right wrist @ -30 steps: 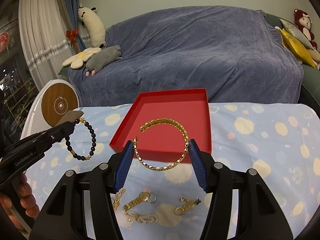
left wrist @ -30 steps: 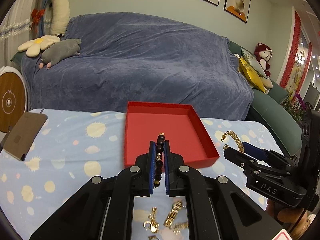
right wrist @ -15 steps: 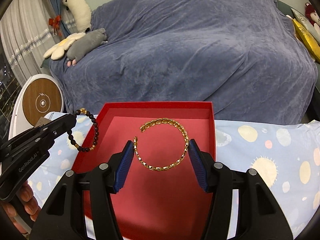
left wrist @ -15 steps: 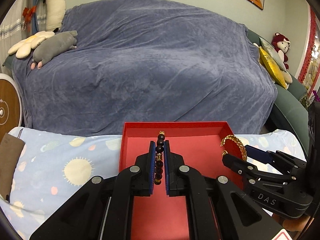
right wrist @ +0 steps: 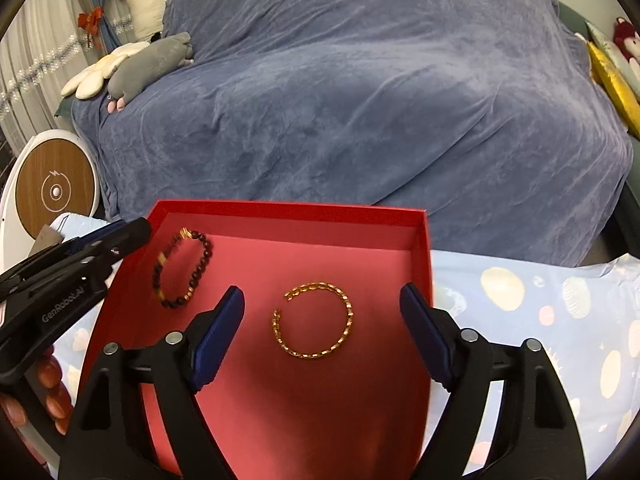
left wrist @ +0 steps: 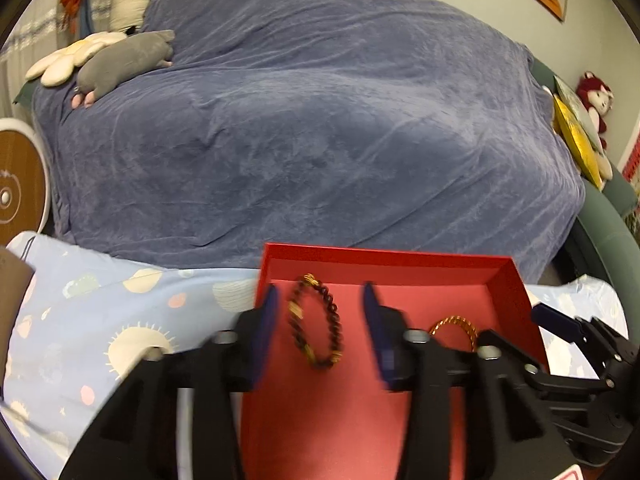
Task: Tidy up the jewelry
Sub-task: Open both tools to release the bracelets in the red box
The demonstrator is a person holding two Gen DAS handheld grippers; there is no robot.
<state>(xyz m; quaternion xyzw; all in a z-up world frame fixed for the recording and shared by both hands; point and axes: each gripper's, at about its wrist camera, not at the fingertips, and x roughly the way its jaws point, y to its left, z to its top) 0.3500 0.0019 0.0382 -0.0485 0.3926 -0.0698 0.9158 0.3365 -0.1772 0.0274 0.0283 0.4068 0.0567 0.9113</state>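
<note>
While inside red tray point(right wrist: 420, 236), bracelets point(right wrist: 314, 322) apart

The tray point(right wrist: 288, 212) sits on the surface point(right wrist: 520, 312), directly ahead of both hand-held grippers, with the covered sofa point(right wrist: 360, 100) behind it. The chain bracelet point(right wrist: 314, 322) lies in the tray between the fingers of the right hand-held gripper point(right wrist: 322, 330), touching neither. The beaded bracelet point(left wrist: 316, 322) lies in the tray to its left, between the fingers of the left hand-held gripper point(left wrist: 320, 334), clear of both. Plush toys point(right wrist: 136, 64) rest on the sofa far ahead to the left.
</note>
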